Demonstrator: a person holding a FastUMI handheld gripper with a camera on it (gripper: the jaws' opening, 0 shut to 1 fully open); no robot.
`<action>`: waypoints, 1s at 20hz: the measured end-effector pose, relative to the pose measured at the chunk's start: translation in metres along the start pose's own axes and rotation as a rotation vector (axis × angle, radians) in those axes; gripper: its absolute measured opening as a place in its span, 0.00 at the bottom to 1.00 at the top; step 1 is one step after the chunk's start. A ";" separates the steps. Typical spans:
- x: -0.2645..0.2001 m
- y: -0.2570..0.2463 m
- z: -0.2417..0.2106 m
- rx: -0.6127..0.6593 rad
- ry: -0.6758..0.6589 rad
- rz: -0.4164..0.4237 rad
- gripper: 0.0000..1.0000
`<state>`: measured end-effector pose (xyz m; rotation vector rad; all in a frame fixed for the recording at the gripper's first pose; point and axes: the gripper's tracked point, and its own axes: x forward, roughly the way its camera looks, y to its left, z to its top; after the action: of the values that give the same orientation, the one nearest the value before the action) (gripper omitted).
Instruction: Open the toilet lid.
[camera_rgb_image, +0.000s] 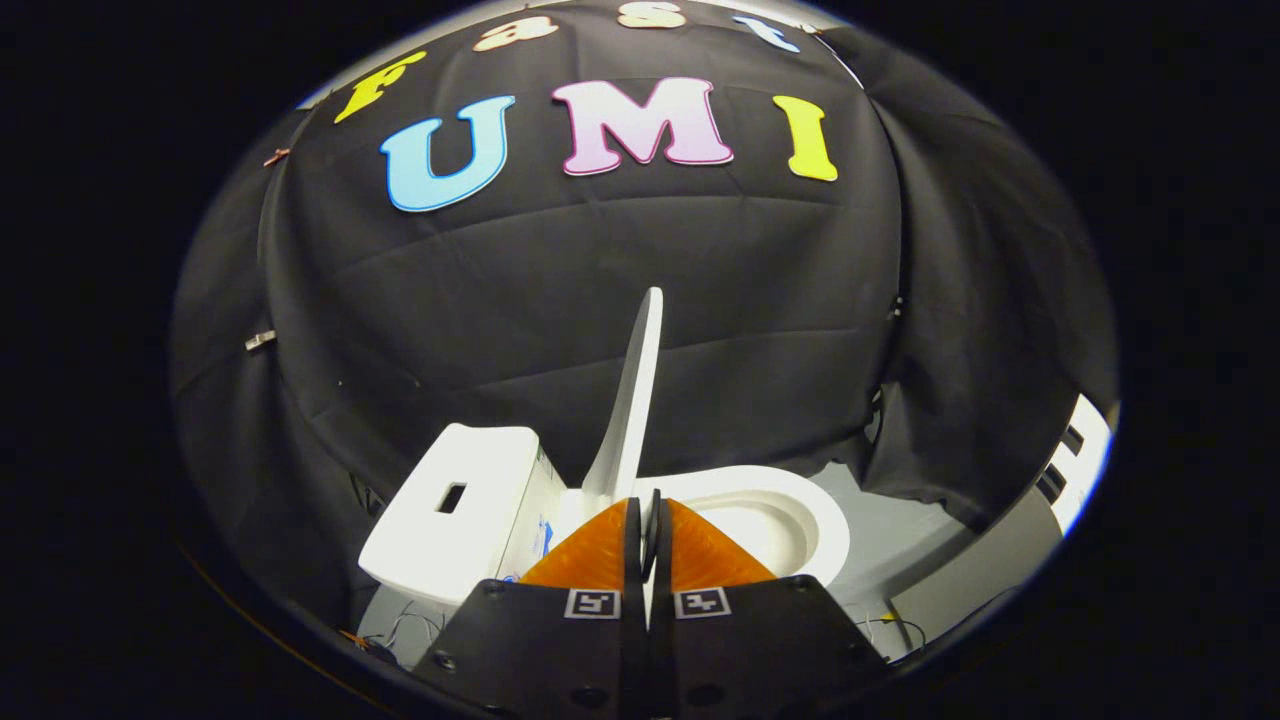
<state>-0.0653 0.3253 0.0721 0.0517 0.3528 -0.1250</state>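
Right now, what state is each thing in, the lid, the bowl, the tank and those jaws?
Toilet lid: raised, standing about upright, seen edge-on.
Toilet bowl: uncovered, its opening in view.
Tank: its top in place, a dark slot in it.
Gripper: jaws nearly together, low against the lid's edge; whether they pinch it cannot be told.

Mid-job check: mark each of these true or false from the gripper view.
1. The lid stands raised, edge-on. True.
2. The bowl is covered. False: its rim and inside show open beside the lid.
3. The gripper fingers are spread wide. False: they are closed together, no thing seen between them.
4. The tank sits on the far side of the lid from the bowl. True.
5. The tank top has a dark slot. True.
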 end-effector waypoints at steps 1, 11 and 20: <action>-0.002 0.006 0.001 -0.002 -0.004 -0.016 0.05; -0.008 0.082 0.004 -0.125 -0.068 -0.072 0.05; -0.010 0.143 -0.006 -0.222 -0.129 -0.089 0.05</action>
<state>-0.0579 0.4691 0.0741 -0.1912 0.2385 -0.1752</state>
